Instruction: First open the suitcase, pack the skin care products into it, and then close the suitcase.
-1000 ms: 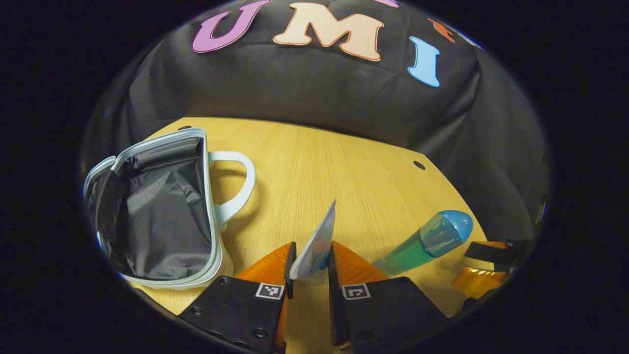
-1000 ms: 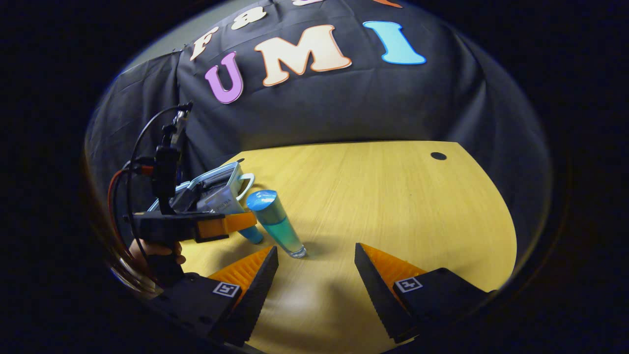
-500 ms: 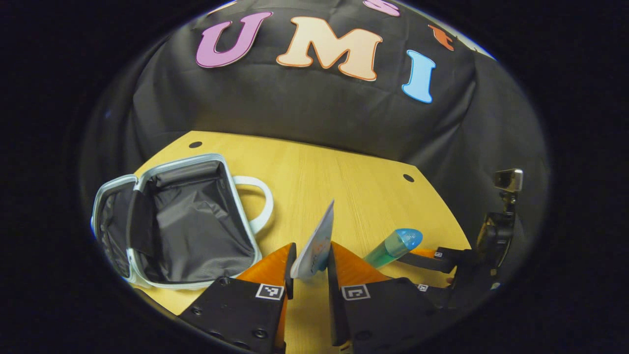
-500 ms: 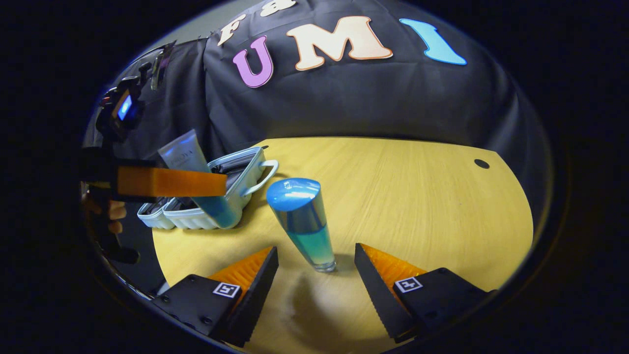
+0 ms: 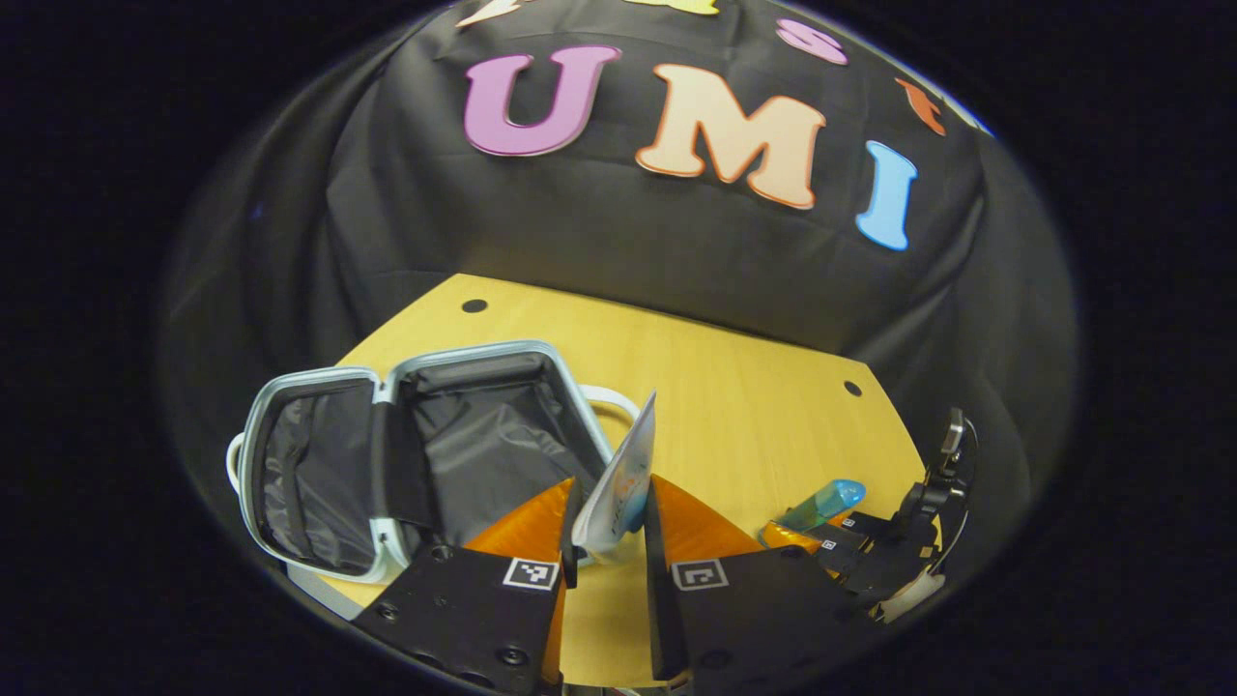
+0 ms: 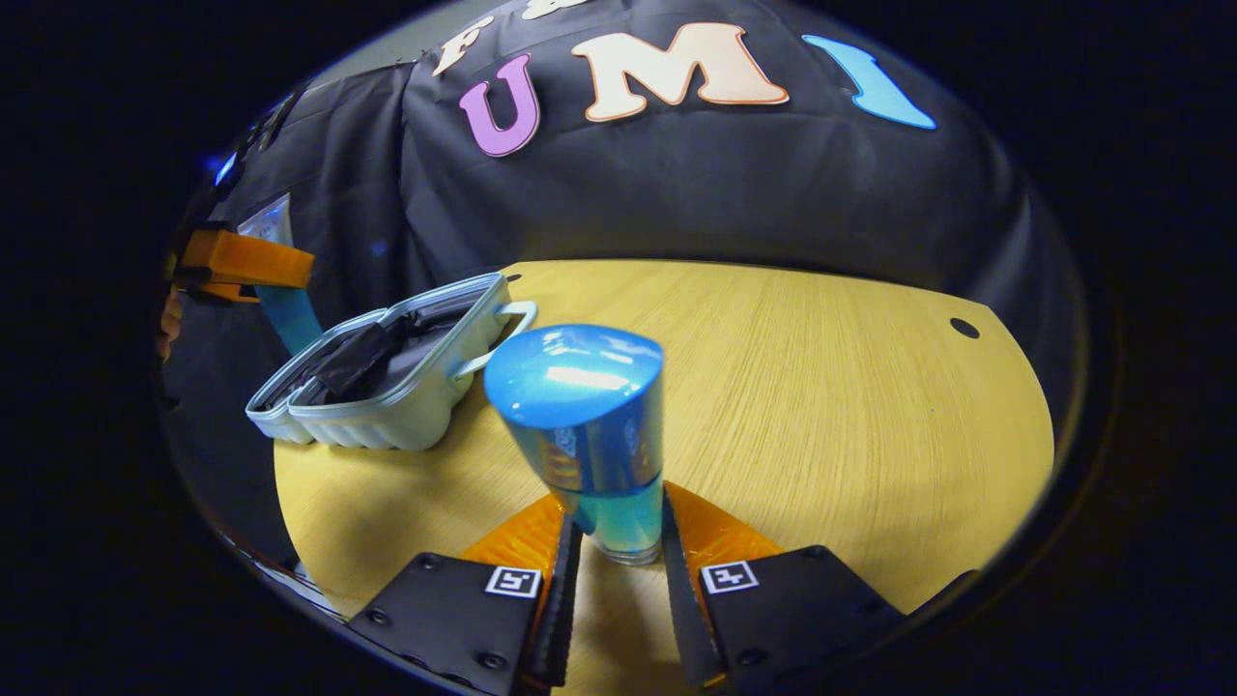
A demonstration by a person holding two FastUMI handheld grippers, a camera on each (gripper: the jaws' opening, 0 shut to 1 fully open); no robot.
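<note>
In the left gripper view, the left gripper is pinching a flat white squeeze tube with blue and orange print between both fingers, the tube's crimped end pointing up and away. The tube is hanging above the near right edge of the small pale grey hard-shell suitcase with a dark fabric lining, which is lying wide open on the round light wooden table, both halves spread flat and its white loop handle showing just behind the tube. At the right edge of the table, the right gripper is sitting around the base of a clear bottle of teal liquid with a rounded blue cap, well apart from the suitcase.

In the right gripper view, the right gripper is pressing both fingers against the lower part of the teal bottle, which is standing on the table with its blue cap leaning toward the camera. The open suitcase is lying to the left on the table, handle facing the bottle. Above and beyond it at the far left, the left gripper is holding the white tube in the air, blue cap end pointing down.
</note>
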